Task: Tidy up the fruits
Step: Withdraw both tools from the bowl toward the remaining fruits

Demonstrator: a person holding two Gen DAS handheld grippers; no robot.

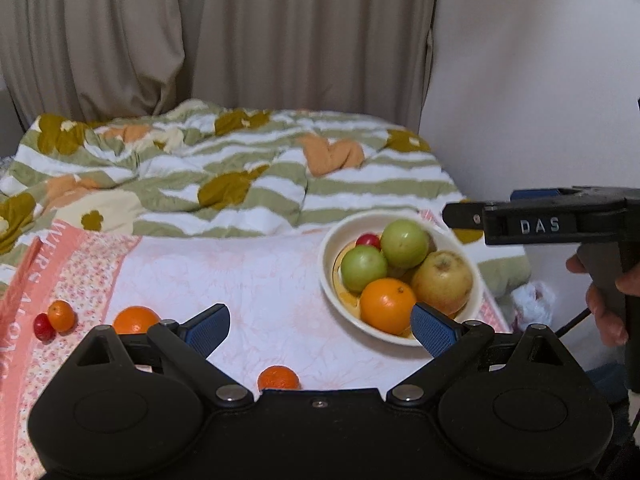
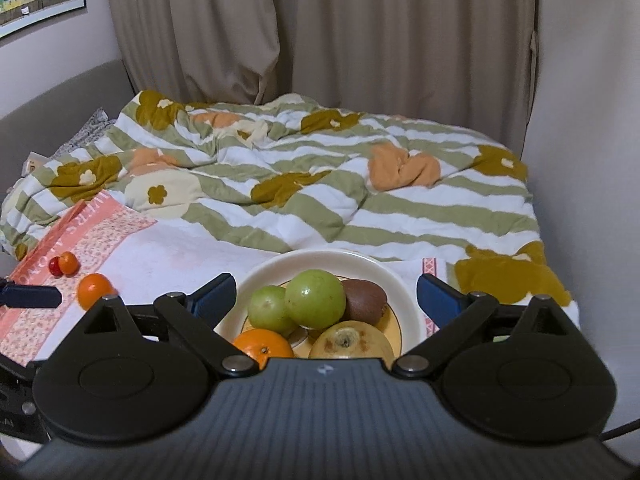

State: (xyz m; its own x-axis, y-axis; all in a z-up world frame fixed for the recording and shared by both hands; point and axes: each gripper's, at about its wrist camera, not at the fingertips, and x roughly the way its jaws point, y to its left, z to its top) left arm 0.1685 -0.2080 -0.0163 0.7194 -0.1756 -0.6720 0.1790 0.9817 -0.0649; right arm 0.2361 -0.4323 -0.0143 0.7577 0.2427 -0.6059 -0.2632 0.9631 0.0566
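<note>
Though both spread apart, "DAS" on right tool [image 1: 460,216], left tool [image 1: 320,326] unlettered.

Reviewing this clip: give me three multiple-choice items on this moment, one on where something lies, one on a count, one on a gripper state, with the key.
1. Where does the kiwi lie?
A. In the bowl, behind the green fruits
B. On the pink cloth beside the cherry
C. On the striped quilt

2. How many green fruits are in the bowl?
A. One
B. Two
C. Four

3. What state is the left gripper in?
A. Shut on an orange
B. Shut on nothing
C. Open, holding nothing

Key: 1 A, the right wrist view shows the brown kiwi inside the rim. 2 B, two green fruits sit side by side. 3 C, its blue fingers stand wide apart with only cloth between them.
</note>
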